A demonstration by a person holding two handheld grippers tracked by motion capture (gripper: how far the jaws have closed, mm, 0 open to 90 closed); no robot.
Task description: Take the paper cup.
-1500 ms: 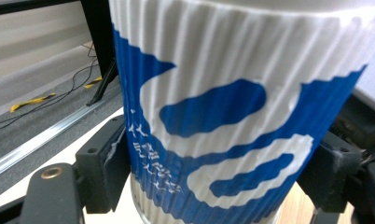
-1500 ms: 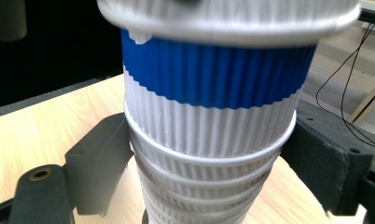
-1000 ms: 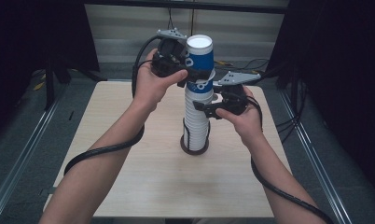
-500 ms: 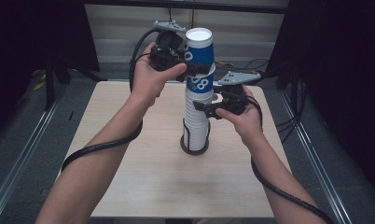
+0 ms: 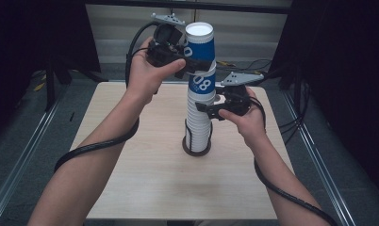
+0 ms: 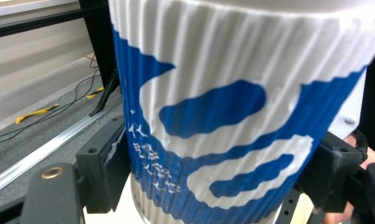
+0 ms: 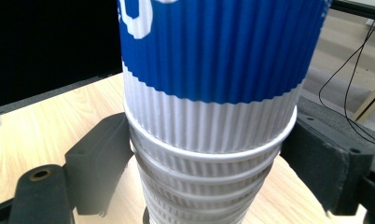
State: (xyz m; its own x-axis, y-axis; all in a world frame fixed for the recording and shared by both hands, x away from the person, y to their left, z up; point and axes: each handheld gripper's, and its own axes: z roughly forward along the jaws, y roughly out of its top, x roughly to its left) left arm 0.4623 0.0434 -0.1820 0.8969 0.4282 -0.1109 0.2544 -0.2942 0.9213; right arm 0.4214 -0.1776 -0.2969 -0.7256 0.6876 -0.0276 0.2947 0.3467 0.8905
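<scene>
- The left claw, held high in the person's left hand, is clamped on the top cup; in the left gripper view both black jaws press the cup's ribbed blue-and-white wall.
- The right claw grips the stack of cups lower down, its jaws set wide and closed against the white rims, as the right gripper view shows.
- The top cup is upside down, its white base uppermost, and sits partly off the stack, a second blue cup showing beneath it.
- The stack stands upright in a dark round holder near the middle of the wooden surface.
- Against the picture a second earlier, the top cup and the left claw have risen; the right claw and the stack have kept their place.
- Count: two claws, two blue-printed cups in view, one holder, one stack; the white cups below are too closely nested to number.
</scene>
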